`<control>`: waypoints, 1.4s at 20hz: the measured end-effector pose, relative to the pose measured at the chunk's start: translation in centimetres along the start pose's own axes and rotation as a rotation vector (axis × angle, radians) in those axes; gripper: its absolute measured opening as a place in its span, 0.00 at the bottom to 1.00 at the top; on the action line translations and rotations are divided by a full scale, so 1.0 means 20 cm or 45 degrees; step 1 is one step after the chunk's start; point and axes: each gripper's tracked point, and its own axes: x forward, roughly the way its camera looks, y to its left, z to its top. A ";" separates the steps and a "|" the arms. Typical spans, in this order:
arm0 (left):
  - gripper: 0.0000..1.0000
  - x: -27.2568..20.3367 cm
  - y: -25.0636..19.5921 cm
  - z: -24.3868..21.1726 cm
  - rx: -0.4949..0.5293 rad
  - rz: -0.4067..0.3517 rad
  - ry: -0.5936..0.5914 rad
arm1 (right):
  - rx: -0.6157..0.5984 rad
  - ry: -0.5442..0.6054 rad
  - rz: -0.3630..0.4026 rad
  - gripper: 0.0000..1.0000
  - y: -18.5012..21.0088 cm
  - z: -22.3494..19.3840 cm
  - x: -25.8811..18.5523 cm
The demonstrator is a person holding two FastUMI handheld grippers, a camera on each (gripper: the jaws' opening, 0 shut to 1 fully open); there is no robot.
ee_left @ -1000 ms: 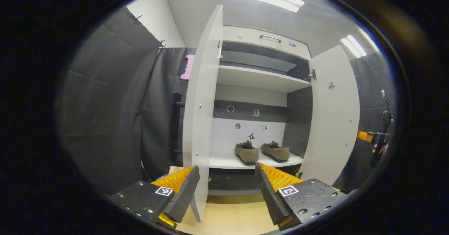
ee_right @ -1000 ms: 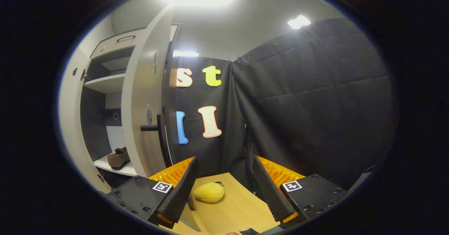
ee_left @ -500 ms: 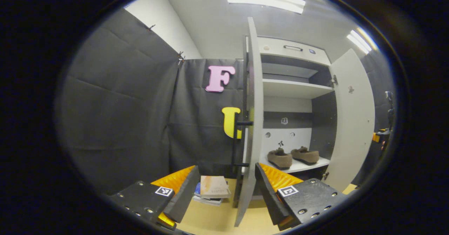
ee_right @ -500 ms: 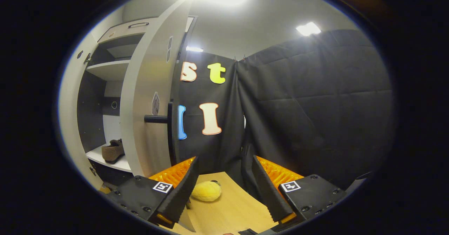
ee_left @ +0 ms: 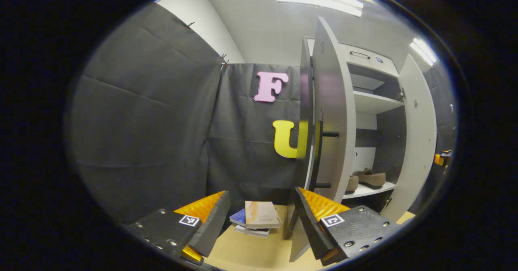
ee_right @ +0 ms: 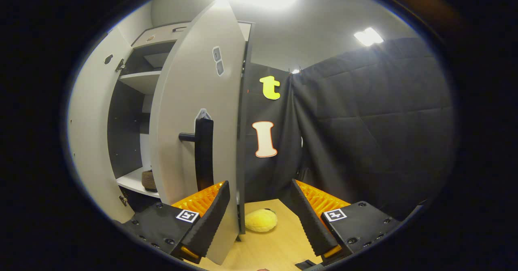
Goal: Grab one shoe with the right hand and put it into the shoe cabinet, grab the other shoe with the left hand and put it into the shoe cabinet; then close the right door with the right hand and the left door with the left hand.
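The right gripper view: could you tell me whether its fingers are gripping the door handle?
No, the right gripper is open, and the handle stands clear above its fingers.

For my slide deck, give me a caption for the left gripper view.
Open left tool faces the cabinet's left door, shoes already shelved inside.

No word or number can be read. The top book, at 6 o'clock in the left gripper view, carries print too small to make out. Two small stickers on the right door, at 11 o'clock in the right gripper view, show no legible marks. A square coded marker sits on the left gripper, and another on the right gripper.
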 end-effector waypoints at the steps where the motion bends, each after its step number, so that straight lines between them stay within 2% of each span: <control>1: 0.94 0.01 0.03 0.00 -0.003 0.004 0.005 | 0.003 -0.002 0.023 0.96 0.06 0.00 0.01; 3: 0.92 0.02 0.07 -0.02 0.000 0.004 0.018 | 0.002 -0.003 0.069 0.96 0.18 0.00 0.03; 4: 0.95 0.04 0.08 -0.02 0.007 0.001 0.024 | 0.003 0.000 0.099 0.92 0.24 0.00 0.04; 5: 0.94 0.06 0.09 -0.03 0.014 -0.001 0.028 | 0.003 0.001 0.127 0.96 0.30 -0.01 0.05; 8: 0.95 0.14 0.09 -0.02 0.000 -0.021 0.030 | -0.014 -0.008 0.148 0.94 0.40 -0.01 0.02; 10: 0.95 0.16 0.05 -0.02 -0.026 -0.055 0.024 | -0.039 -0.034 0.154 0.98 0.41 0.01 -0.02; 13: 0.95 0.28 -0.04 -0.03 -0.044 -0.072 0.023 | -0.058 -0.049 0.161 0.98 0.37 0.01 -0.08; 15: 0.92 0.33 -0.12 -0.03 -0.069 -0.091 0.027 | -0.047 -0.053 0.171 0.98 0.32 0.01 -0.10; 18: 0.94 0.32 -0.15 0.00 -0.054 -0.053 -0.011 | -0.049 -0.051 0.177 0.98 0.21 0.00 -0.12; 21: 0.87 0.29 -0.25 -0.02 -0.107 -0.064 -0.003 | -0.036 -0.044 0.200 0.98 0.12 -0.02 -0.10; 22: 0.94 0.28 -0.30 -0.03 -0.109 -0.078 0.000 | -0.022 -0.047 0.216 0.98 0.11 -0.02 -0.10; 28: 0.94 0.24 -0.67 -0.04 -0.100 -0.100 -0.008 | 0.001 -0.014 0.264 0.98 -0.02 -0.10 -0.07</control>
